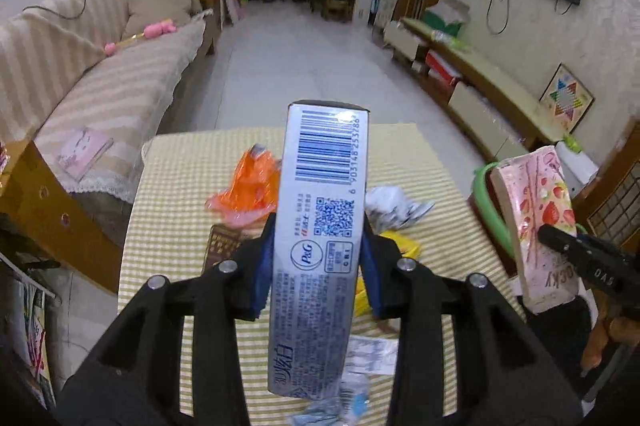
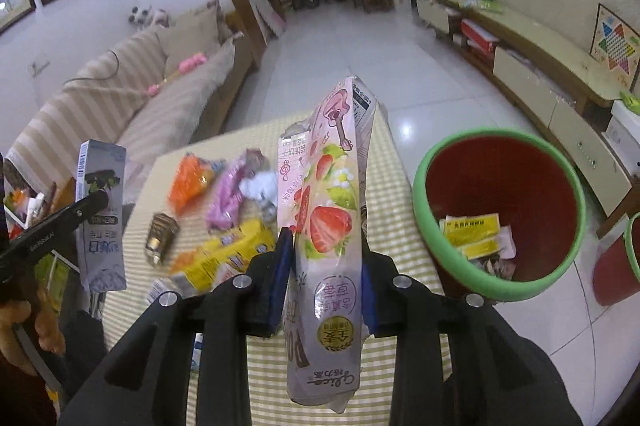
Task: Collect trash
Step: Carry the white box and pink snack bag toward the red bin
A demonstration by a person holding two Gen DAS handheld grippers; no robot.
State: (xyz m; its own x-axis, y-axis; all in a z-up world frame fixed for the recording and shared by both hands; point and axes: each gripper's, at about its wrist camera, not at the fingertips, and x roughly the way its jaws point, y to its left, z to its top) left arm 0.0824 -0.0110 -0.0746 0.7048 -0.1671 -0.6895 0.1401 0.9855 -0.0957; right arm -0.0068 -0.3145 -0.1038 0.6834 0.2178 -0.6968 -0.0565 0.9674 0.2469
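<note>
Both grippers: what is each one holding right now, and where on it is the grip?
Left gripper clamps the silver toothpaste box across its long sides, around mid-length. Right gripper clamps the pink strawberry snack box across its sides, below mid-length.

The silver toothpaste box hides much of the litter behind it on the checked tablecloth. The green-rimmed bin sits half behind the strawberry biscuit box. Blurred wrappers lie nearest, unreadable.
</note>
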